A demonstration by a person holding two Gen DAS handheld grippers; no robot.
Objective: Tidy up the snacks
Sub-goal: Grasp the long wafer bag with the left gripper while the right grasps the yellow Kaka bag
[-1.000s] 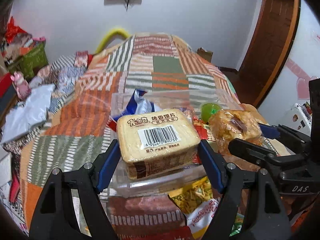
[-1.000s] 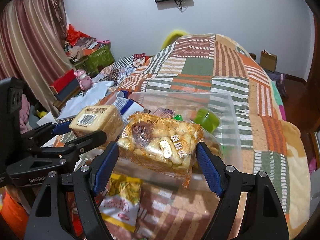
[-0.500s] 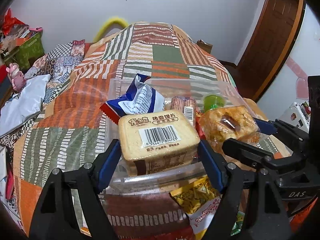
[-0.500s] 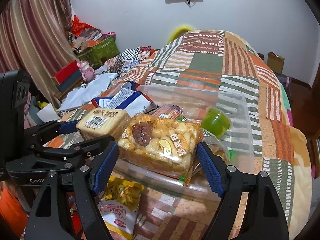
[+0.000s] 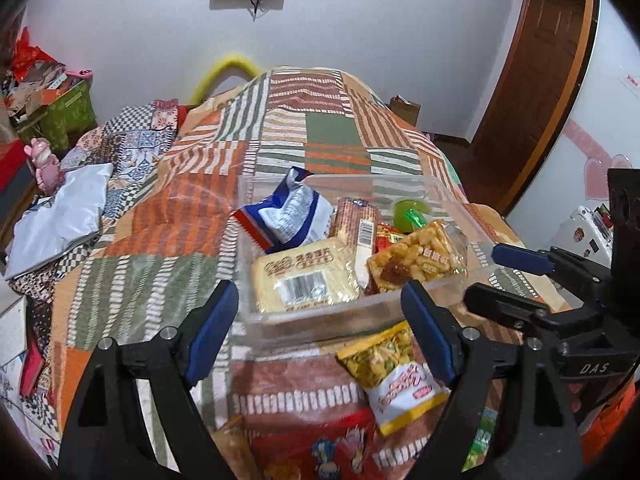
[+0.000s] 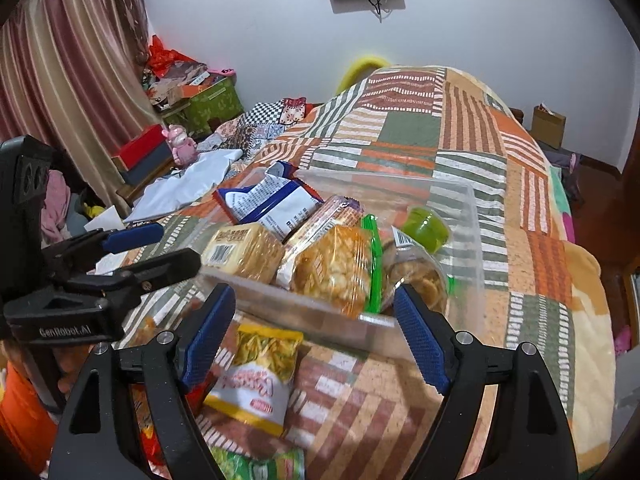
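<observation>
A clear plastic bin (image 5: 400,188) sits on the bed. In it lie a pale bread-slice pack (image 5: 304,276) and a caramel puffed-rice pack (image 5: 420,256), with a blue-white bag (image 5: 288,216), a biscuit roll (image 5: 356,220) and a green jelly cup (image 5: 408,212) behind them. My left gripper (image 5: 320,324) hangs just before the bin's near wall, its jaws opening with nothing between the pads. My right gripper (image 6: 314,336) stands open in front of the bin (image 6: 472,240), short of the puffed-rice pack (image 6: 336,268) and the bread pack (image 6: 244,252). A yellow snack bag (image 6: 260,376) lies below it on the quilt.
The patchwork quilt (image 5: 328,132) covers the bed. More snack packs, one of them red (image 5: 320,448), lie at the near edge. A white plastic bag (image 5: 60,220) and a green box (image 5: 60,116) are at left. A wooden door (image 5: 540,80) stands at right.
Both grippers have let go of their packs, which now lie in the bin. Both have drawn back and up from the bin, and the left jaws stand wider.
</observation>
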